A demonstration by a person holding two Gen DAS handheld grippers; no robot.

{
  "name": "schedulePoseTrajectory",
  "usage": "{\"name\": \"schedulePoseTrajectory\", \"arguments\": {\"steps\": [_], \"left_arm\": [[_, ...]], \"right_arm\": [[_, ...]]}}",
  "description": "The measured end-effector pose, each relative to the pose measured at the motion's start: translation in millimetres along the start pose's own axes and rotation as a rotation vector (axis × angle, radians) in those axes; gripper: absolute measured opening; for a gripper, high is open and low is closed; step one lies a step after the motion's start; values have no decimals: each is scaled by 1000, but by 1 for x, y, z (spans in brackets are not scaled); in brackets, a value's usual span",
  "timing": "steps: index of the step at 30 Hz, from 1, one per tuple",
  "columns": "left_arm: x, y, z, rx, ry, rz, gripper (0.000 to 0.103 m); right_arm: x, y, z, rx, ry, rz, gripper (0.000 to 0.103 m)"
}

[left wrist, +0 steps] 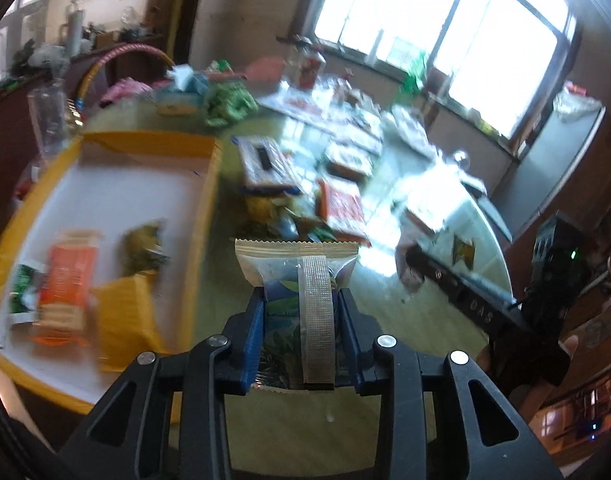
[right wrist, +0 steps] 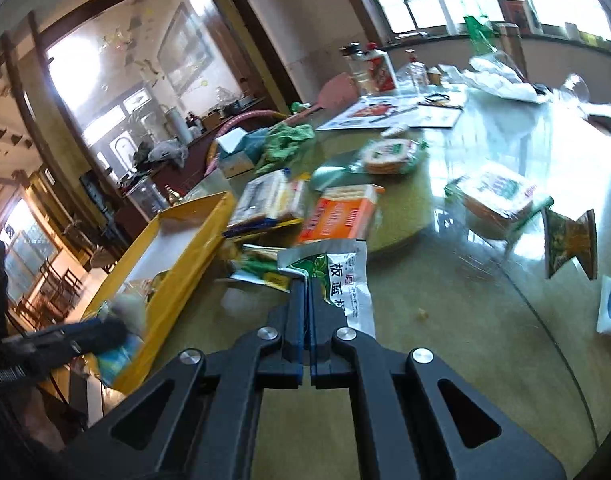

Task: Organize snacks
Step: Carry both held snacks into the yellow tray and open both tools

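I see the bench (right wrist: 445, 300), glass-topped, strewn with packets. At its left edge sits the yellow tray (left wrist: 203, 200), white inside, already holding several snacks. My left gripper (left wrist: 301, 312) pinches a blue-green snack pouch (left wrist: 295, 264), raised beside the tray. My right gripper (right wrist: 308, 300) is pressed together on the edge of a white-green sachet (right wrist: 341, 280), low over the bench. I judge the transfer step underway; next, carry each packet over the tray wall before releasing.
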State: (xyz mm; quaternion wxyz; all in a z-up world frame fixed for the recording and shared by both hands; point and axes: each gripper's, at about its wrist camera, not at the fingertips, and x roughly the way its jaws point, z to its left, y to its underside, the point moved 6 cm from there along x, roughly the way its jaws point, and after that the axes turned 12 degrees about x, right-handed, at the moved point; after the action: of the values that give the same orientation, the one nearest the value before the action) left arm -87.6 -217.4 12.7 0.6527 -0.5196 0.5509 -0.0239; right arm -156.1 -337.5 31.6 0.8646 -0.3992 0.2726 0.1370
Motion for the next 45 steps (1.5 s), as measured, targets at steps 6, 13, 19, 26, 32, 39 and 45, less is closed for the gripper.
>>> {"name": "schedulePoseTrajectory", "arguments": {"steps": [6,13,19,26,32,39,45], "left_arm": [[-31,-3,47,-78,-64,-59,34],[-51,2,116,-187,-142,-106,34],[-47,3,174,-234,-197,-95,34],[-19,-4,216,-248,-189,-48,34],[6,-10,235,-237,-187,9,34],[23,-9,243,-225,-223,69,34],[31,-3,248,-245,-222,108,40]], "right_arm": [[-1,6,44,-34,-17,42,2],[15,14,121,-118,-103,100,2],[49,12,177,-201,-125,144,2],[112,7,213,-256,-78,207,2],[170,11,215,-274,16,273,2],[195,11,203,-257,69,295,3],[203,17,202,-267,77,320,4]]}}
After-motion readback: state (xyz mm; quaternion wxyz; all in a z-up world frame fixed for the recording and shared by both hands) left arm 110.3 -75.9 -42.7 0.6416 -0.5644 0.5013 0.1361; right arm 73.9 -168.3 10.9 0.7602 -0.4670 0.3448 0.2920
